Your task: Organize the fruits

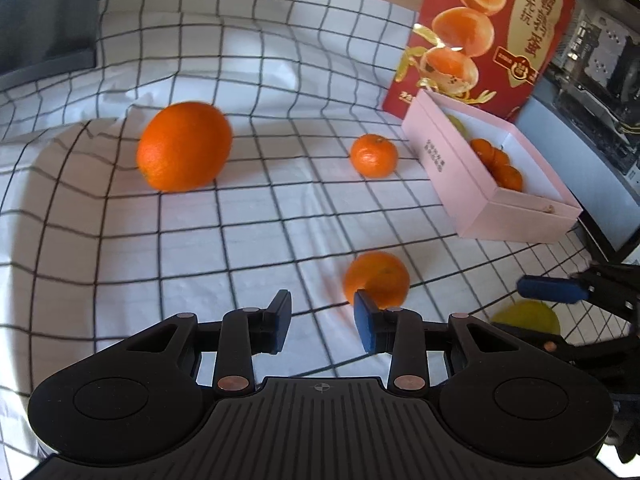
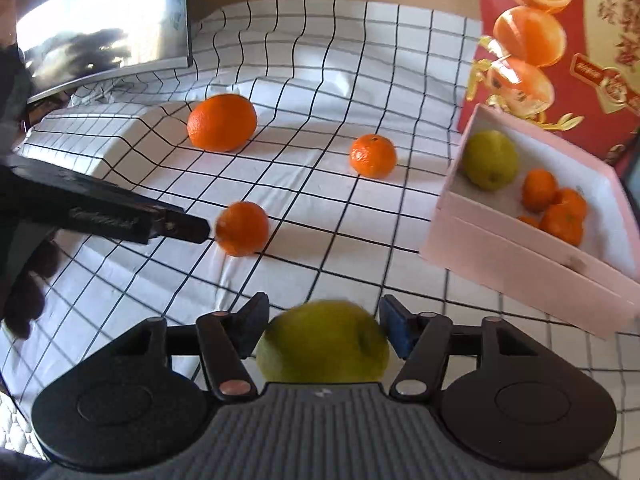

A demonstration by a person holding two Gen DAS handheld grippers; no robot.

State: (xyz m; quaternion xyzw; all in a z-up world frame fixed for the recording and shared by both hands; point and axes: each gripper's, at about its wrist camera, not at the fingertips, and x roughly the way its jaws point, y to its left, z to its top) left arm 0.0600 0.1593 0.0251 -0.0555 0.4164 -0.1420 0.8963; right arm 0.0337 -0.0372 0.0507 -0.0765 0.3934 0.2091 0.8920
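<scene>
My right gripper is shut on a yellow-green fruit, one pad against each side, low over the checked cloth. In the left wrist view that fruit shows under one of the right gripper's blue fingers. My left gripper is open with only cloth between its fingers. A small orange lies just past its right fingertip. From the right wrist view the left gripper's finger reaches that orange. A large orange and a mandarin lie farther back.
An open pink box at the right holds a yellow-green fruit and several mandarins. A tall red carton stands behind it. A monitor stands at the back left. The cloth is raised over a hump near the large orange.
</scene>
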